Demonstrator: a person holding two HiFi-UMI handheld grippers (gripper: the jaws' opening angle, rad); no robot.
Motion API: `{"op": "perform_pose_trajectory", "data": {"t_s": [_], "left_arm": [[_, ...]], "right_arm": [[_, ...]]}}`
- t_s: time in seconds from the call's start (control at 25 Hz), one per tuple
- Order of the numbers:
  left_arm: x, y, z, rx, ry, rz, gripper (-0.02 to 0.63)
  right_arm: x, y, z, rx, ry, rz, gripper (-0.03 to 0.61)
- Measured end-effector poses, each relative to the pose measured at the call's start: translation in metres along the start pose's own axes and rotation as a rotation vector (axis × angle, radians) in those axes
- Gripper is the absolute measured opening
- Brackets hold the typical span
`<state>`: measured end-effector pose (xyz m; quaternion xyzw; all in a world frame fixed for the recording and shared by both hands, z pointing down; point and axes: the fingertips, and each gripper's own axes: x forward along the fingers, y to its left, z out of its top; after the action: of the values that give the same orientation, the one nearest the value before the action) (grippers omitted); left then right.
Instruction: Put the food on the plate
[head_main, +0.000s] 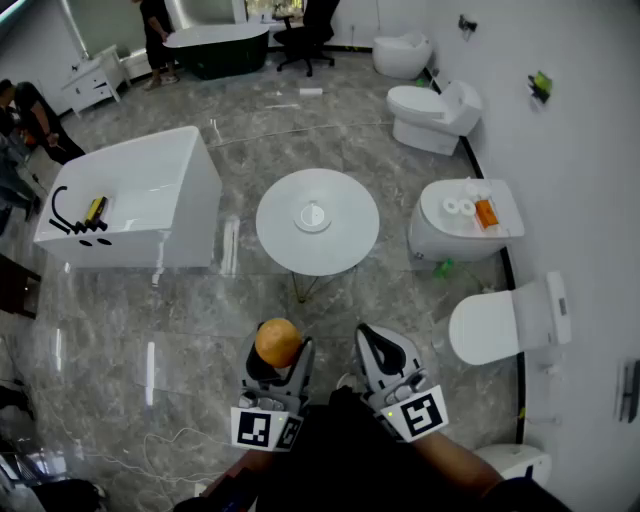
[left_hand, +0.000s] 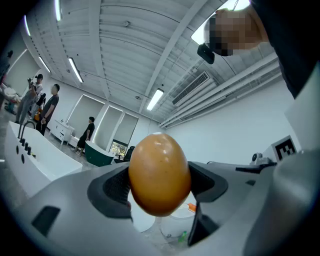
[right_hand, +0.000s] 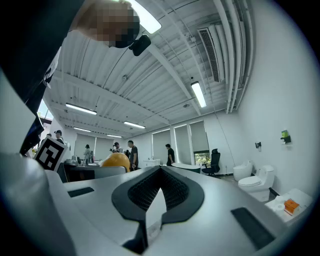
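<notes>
My left tongs (head_main: 279, 360) are clamped on the food (left_hand: 159, 173), a glossy orange-brown, egg-shaped piece. The 2 dark pads (left_hand: 117, 187) press on its sides, and it stands with its narrower end up. My right tongs (right_hand: 159, 189) are closed on nothing, with their pads brought together.

In the head view the 2 tongs sit side by side low in the picture, near each other but apart. Both point toward the round white bench (head_main: 345, 250). The food is up in the air in the left tongs, short of the bench and well apart from the plate (head_main: 312, 216). That plate is small and white and sits at the middle of the bench.

Left of the bench stands a white bathtub (head_main: 170, 190) with black fittings and a yellow thing on its rim. To the right, a white toilet (head_main: 440, 225) carries 2 white rolls and an orange thing on top. More toilets line the white wall. The floor (head_main: 300, 110) is grey stone-look tile, and a few people stand at the far end of the room.
</notes>
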<state>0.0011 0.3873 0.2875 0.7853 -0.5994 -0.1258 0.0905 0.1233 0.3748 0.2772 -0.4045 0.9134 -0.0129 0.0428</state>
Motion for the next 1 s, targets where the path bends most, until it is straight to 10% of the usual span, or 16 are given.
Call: {"op": "perform_pose_trajectory", "data": {"t_s": [1.0], "left_arm": [[0.02, 0.002, -0.032, 0.076, 0.05, 0.159, 0.336]], "right_arm": [[-0.034, -0.075, -0.023, 0.089, -0.005, 0.031, 0.008]]}}
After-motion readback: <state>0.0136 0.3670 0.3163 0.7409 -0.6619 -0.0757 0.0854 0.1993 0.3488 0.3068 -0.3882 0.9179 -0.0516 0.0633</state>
